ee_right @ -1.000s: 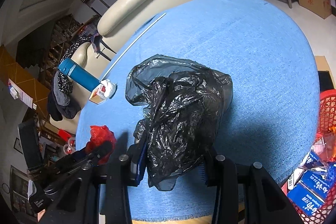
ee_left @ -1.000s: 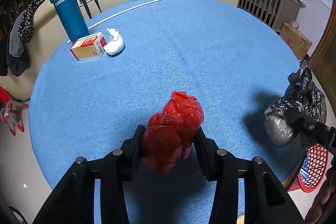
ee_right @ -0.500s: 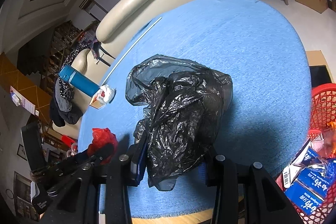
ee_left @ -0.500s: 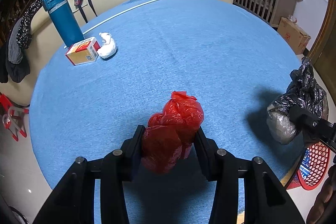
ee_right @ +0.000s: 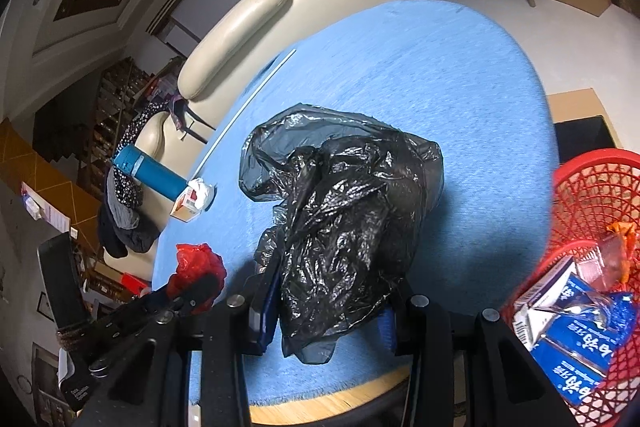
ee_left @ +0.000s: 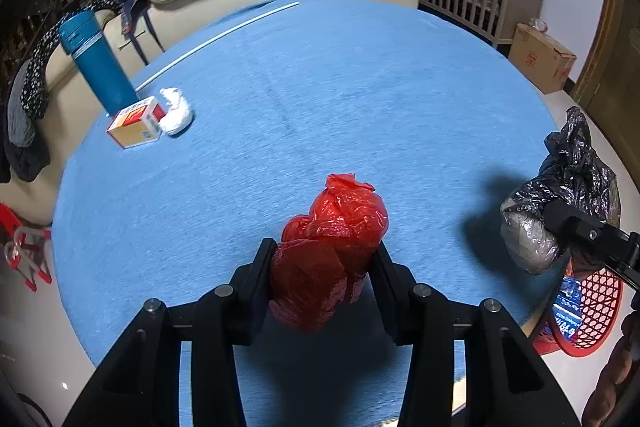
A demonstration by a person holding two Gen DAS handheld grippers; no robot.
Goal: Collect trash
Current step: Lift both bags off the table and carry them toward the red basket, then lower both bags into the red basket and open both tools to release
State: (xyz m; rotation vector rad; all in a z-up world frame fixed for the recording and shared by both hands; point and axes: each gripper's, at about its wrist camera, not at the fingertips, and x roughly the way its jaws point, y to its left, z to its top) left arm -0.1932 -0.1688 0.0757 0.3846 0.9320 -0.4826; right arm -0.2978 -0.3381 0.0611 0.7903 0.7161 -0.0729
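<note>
Legibly, only blurred white characters mark blue packets (ee_right: pixel 580 343) in red basket (ee_right: pixel 592 183).

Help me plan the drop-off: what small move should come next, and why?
Probably swing the right gripper, shut on the black bag, rightward over the red basket. The basket sits just past the table edge and already holds trash; the left gripper grips the red bag.

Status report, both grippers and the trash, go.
Left gripper shut on red bag. Right gripper shut on black bag. Red basket at table edge, right side. Box and white wad uncollected.
</note>
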